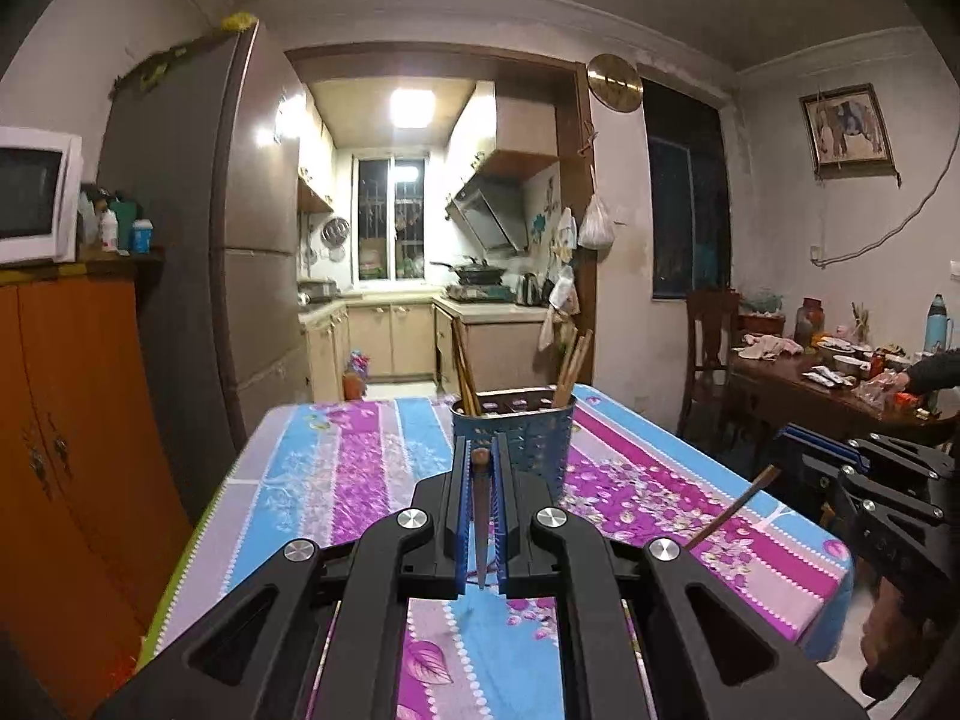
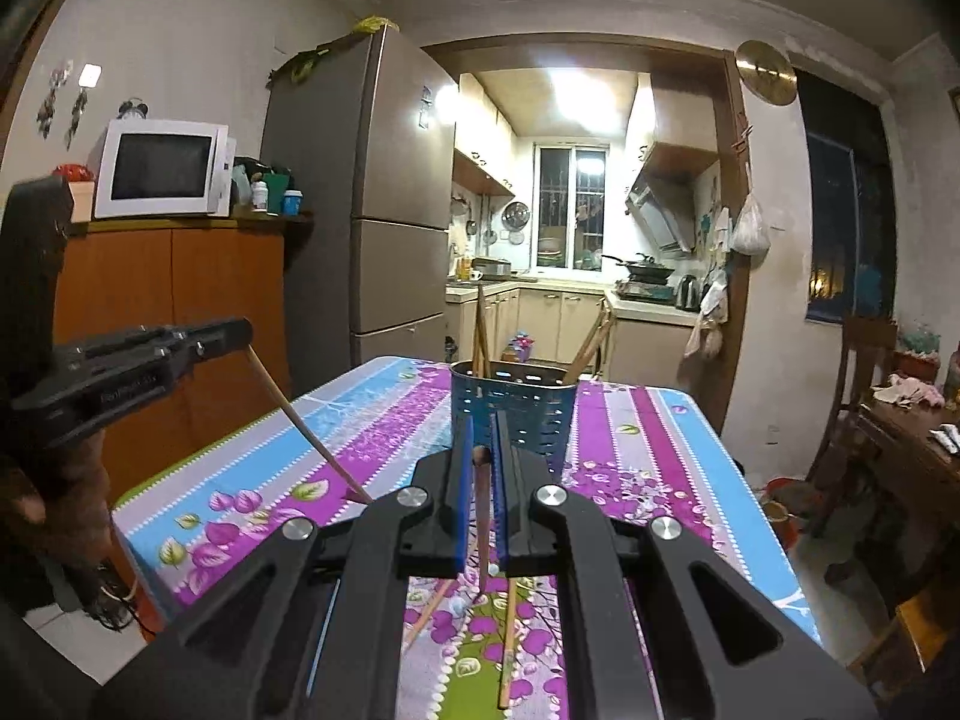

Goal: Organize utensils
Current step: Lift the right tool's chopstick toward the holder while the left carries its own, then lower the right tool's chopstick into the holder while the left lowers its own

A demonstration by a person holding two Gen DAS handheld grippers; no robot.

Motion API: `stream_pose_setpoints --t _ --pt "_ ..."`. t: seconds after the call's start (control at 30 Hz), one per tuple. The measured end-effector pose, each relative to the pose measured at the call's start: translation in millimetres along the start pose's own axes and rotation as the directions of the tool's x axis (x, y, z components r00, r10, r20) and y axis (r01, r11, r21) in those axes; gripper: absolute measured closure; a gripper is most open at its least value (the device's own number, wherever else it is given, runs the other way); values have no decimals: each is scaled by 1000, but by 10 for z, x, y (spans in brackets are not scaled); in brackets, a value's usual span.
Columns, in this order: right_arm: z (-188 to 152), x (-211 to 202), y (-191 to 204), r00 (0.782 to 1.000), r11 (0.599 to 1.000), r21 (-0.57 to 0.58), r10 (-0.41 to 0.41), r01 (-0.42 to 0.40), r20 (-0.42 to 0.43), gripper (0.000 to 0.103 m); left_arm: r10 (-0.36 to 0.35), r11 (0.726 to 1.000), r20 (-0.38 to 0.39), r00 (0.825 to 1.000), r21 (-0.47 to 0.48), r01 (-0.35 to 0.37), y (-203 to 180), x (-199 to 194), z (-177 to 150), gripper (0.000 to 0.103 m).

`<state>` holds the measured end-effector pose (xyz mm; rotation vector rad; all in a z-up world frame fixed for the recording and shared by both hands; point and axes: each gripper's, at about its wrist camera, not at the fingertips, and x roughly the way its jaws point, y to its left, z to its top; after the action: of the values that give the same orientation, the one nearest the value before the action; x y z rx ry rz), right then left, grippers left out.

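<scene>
A blue perforated utensil holder (image 1: 528,438) (image 2: 516,414) stands on the flowered tablecloth (image 1: 360,468), with wooden chopsticks (image 1: 573,369) leaning in its compartments. My left gripper (image 1: 480,450) is raised in front of the holder, shut on a brown chopstick (image 1: 480,522) that hangs down between its blue pads. In the right wrist view the left gripper (image 2: 243,330) is at the left, its chopstick (image 2: 306,426) slanting down. My right gripper (image 2: 482,438) is likewise shut on a chopstick (image 2: 482,516). Two more chopsticks (image 2: 509,642) lie on the cloth below it.
An orange cabinet (image 2: 180,300) with a white microwave (image 2: 162,168) and a tall fridge (image 2: 390,198) stand left of the table. At the right are a wooden chair (image 1: 711,348), a cluttered dining table (image 1: 828,390) and a person's sleeve (image 1: 936,369). A kitchen doorway lies behind.
</scene>
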<state>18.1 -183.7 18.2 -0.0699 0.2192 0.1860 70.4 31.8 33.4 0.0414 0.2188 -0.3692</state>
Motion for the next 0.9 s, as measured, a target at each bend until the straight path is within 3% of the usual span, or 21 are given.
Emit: stream_pose_setpoints --t 0.4,0.6,0.9 --pt "567 174 -44 995 996 10 94 -93 -23 98 -64 997 -125 990 -56 57 181 188 372 95" --pt "814 322 -56 990 991 3 131 -131 -60 98 -132 991 -238 962 -68 119 191 424 581 95" --pt "1109 565 -187 978 988 27 154 -152 -141 98 -146 989 -311 939 -23 146 65 722 862 95"
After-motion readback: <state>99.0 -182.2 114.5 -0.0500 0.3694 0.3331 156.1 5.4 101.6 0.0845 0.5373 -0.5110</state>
